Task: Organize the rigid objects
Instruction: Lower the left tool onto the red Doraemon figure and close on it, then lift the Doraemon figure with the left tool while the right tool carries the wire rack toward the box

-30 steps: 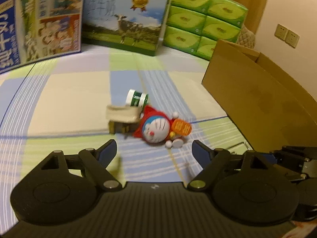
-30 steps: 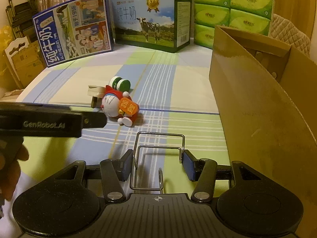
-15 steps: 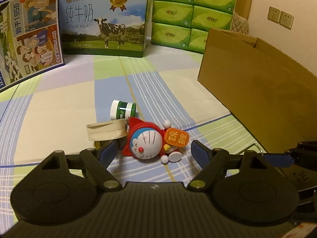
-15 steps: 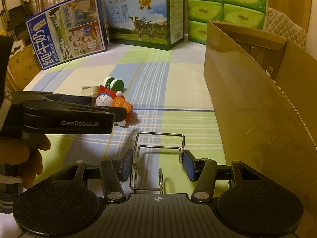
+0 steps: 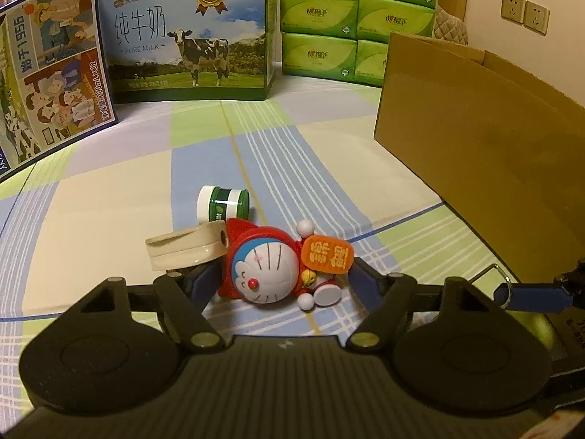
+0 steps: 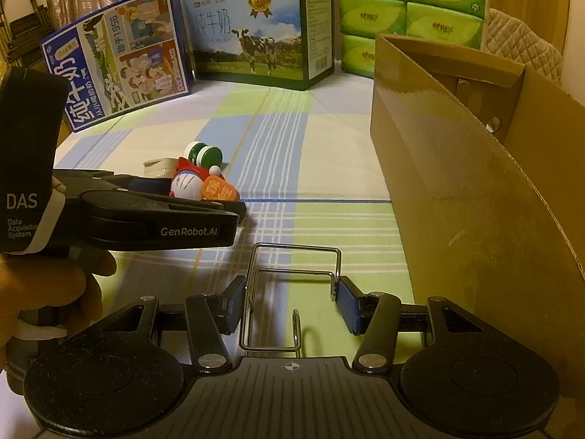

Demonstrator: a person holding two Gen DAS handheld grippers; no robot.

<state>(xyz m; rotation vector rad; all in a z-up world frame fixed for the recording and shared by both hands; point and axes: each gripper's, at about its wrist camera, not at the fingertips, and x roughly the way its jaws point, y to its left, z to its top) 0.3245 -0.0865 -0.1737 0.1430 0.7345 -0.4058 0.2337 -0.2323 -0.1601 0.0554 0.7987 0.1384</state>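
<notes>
Since a second ago your left tongs [image 5: 285,278] have closed in on the toy figure [image 5: 270,270], which now sits between the open jaws; your right tongs [image 6: 289,305] have not shifted.

Item 1, toy figure: blue-and-white cat doll in a red hood with an orange sign, lying on its back near the middle of the checked bed cover [image 5: 109,219]. Hard plastic by the look of it, light, rounded and probably slick on the head. Judged best hold: across the red hood and head, not the sign or the small white hands, which could snap or twist.

Item 2, tape roll [image 5: 184,248]: beige, touching the figure on its left and close to the left jaw. It may get nudged when you close.

Item 3, small jar [image 5: 223,203]: green with a white lid, on its side just behind the figure.

Item 4, wire rack [image 6: 292,292]: thin, stiff metal, pinched at its sides by your right tongs, jaws partly closed on it. It sits low over the cover beside the cardboard box [image 6: 475,190] at the right edge of the bed.

Pose: left tongs low and level, jaws wide, touching nothing so far as you can see. Your left hand [image 6: 55,307] grips the handle from below.

Background: milk cartons [image 5: 193,36] and tissue packs [image 5: 354,18] along the far edge.
</notes>
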